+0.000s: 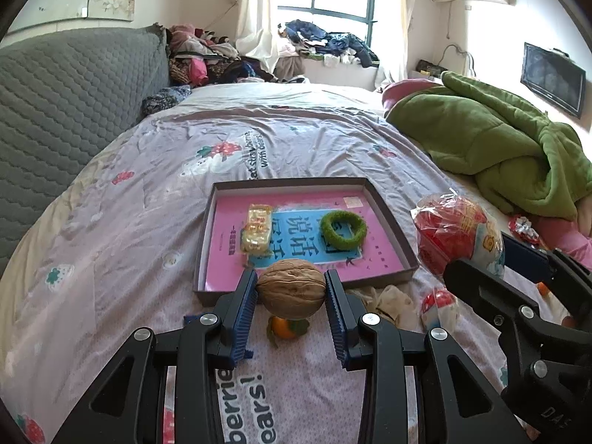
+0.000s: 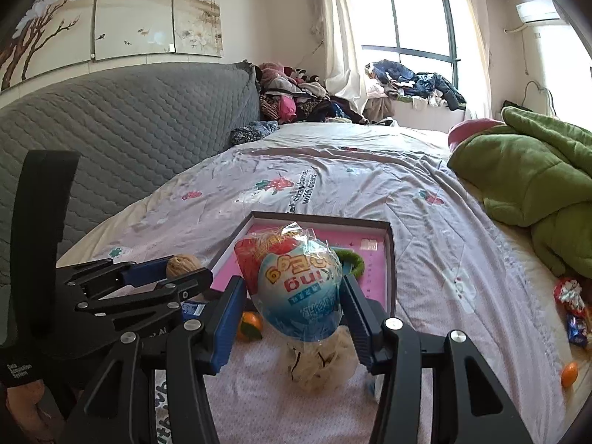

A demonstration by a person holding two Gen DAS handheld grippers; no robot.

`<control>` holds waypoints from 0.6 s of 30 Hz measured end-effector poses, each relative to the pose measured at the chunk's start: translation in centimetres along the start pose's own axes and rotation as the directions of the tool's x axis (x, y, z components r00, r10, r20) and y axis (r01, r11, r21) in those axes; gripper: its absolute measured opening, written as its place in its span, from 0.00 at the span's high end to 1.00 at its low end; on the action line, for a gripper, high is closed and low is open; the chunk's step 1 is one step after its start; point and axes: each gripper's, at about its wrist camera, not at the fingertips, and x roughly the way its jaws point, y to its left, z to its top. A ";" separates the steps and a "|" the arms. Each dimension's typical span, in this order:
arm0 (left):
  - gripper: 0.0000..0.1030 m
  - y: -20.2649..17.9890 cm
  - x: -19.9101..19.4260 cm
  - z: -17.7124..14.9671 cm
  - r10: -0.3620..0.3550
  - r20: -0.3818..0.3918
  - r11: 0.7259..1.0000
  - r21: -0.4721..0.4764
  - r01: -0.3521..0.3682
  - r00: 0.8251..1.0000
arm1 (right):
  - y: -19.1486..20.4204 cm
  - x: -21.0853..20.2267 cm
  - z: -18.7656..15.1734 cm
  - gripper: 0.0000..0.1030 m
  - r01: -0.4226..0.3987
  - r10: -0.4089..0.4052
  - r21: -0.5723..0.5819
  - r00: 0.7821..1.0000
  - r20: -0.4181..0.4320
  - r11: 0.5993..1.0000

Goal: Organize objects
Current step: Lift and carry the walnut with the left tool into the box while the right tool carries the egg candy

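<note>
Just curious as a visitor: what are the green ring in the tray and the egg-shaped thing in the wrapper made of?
The fuzzy green ring looks like soft plush or chenille fabric, matte and nubbly. The red-and-blue egg-shaped treat wears glossy, crinkled clear plastic film; the shell beneath is hidden.

Left gripper (image 1: 290, 288) and right gripper (image 2: 294, 298) each clamp something, angled downward

The bedsheet (image 1: 155, 192) carries printed English, partly legible as "with bears!" and, nearer, "berrie… ears!". The pink sheet lining the box (image 1: 392, 229) bears large Chinese characters on blue. The left gripper (image 2: 177, 270) carries a small label reading "Data Acquisition System".
</note>
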 end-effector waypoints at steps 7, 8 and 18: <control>0.64 0.0 1.3 1.7 0.011 0.004 1.000 0.009 -0.011 1.000 | -0.3 1.1 1.6 0.49 0.007 -0.007 -0.009 1.000 0.011 1.000; 0.64 0.0 1.5 2.1 0.012 0.006 1.000 0.010 -0.013 1.000 | -0.4 1.2 1.9 0.49 0.006 -0.006 -0.009 1.000 0.011 1.000; 0.63 1.1 3.3 5.2 0.051 0.033 0.999 0.004 -0.051 0.998 | -1.8 2.6 4.6 0.49 0.032 -0.032 -0.018 0.999 0.030 0.999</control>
